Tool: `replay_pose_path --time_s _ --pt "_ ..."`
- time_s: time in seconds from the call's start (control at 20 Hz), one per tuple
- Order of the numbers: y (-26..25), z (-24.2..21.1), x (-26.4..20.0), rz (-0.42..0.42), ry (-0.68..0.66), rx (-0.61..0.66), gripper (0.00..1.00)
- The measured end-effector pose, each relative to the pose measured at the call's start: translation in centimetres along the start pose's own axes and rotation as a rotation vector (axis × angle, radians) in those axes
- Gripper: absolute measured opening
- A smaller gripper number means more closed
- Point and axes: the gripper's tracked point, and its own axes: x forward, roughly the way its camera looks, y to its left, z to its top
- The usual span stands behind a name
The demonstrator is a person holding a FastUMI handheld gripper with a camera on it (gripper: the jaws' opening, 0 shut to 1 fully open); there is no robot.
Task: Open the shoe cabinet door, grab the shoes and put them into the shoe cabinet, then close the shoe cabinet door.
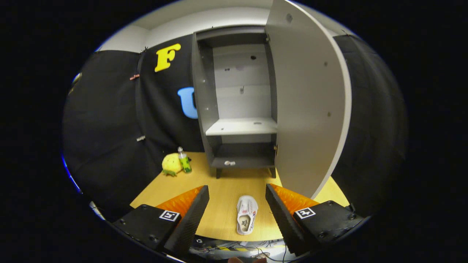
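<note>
Wooden table, open shoe cabinet, white shoe between wide-open, empty hand-held gripper fingers

way in: cabinet front left open | blocked right: door swung out | on table: shoe between wide-apart fingers

Cam above table, facing open cabinet, probably near.

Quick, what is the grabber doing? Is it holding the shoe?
Gripper: open, holding nothing. The shoe lies on the table between its fingers, touched by neither.
</note>
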Motion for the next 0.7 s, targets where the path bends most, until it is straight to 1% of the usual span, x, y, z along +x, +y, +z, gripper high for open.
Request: replay_pose_path --time_s 0.3,0.4,0.55,0.7 --pt "0.7 -11.4 4.9 -0.023 0.227 0.014 0.98" --pt "0.8 -14.2 6.9 -0.028 0.267 0.027 0.99" --pt "0.3 -17.8 11.5 -0.062 0.314 0.037 0.98" --pt "-1.0 -21.8 15.3 -0.097 0.357 0.046 0.79"
